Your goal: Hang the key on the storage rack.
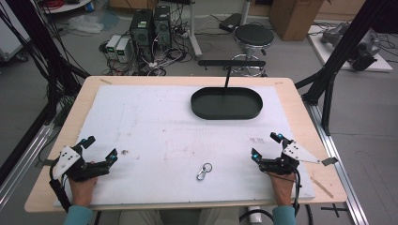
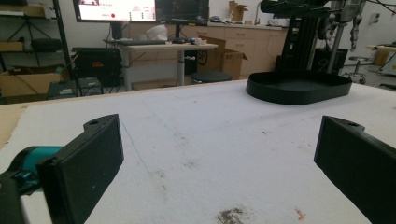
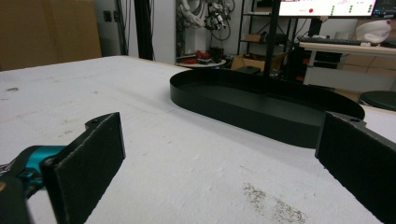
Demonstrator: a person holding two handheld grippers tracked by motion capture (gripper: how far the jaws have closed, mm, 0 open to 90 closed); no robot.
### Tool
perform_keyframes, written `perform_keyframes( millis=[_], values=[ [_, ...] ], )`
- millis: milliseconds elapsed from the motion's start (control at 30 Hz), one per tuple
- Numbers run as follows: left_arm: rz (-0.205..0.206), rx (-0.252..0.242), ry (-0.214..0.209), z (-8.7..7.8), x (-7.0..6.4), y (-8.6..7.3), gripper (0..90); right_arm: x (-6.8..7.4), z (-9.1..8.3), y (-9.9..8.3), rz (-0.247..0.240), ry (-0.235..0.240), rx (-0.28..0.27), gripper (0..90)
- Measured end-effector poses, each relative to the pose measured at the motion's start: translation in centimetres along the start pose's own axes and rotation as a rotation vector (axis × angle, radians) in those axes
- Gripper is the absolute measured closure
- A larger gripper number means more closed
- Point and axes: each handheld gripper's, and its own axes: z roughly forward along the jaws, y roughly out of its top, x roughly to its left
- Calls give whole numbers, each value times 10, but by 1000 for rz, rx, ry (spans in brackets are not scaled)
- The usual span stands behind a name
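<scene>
Two claws rest low at the near edge of your bench, both spread wide with nothing between the jaws. Your left claw (image 1: pixel 99 149) sits at the near left corner of the white mat (image 1: pixel 155 122), its jaws pointing inward and slightly away from you; in the left gripper view the two black pads stand far apart over bare, scuffed mat, with a dark smudge (image 2: pixel 232 215) just ahead of them. Your right claw (image 1: pixel 266 146) sits at the near right, jaws likewise gaping and angled toward the middle of the bench; in the right gripper view its pads frame open mat and a speckled grey stain (image 3: pixel 273 203).

Between your two hands, closer to the near edge, lies the small metal clasp (image 1: pixel 204 171), a silver snap hook with a ring at its far end. It lies flat on the mat, well apart from both claws, a little nearer to your right one.

Farther out, past the middle of the mat and toward the right, stands the black oval tray (image 1: pixel 226 111), shallow-walled and holding nothing you can see. It shows ahead of each claw in both gripper views (image 2: pixel 299 91) (image 3: pixel 243 105). The mat covers most of the wooden bench (image 1: pixel 80 101).
</scene>
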Motion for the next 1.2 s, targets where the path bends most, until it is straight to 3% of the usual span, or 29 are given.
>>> perform_keyframes(
  millis=[133, 767, 967, 1067, 1200],
  values=[
    [14, -4, 2, 0, -1, 0, 18, -1, 0, 0, -1, 0, -4, 8],
    [7, -9, 3, 0, -2, 0, 18, -2, 1, 3, 17, 11, 17, 8],
    [13, -8, 0, -1, -1, 0, 18, 2, 1, 21, 6, 53, 18, 8],
    [11, -14, 2, -1, -2, 0, 18, 6, 4, 40, -22, 100, 46, 8],
    [12, -13, 0, -1, -2, 0, 18, 9, 8, 60, -22, 155, 67, 8]
  ],
)
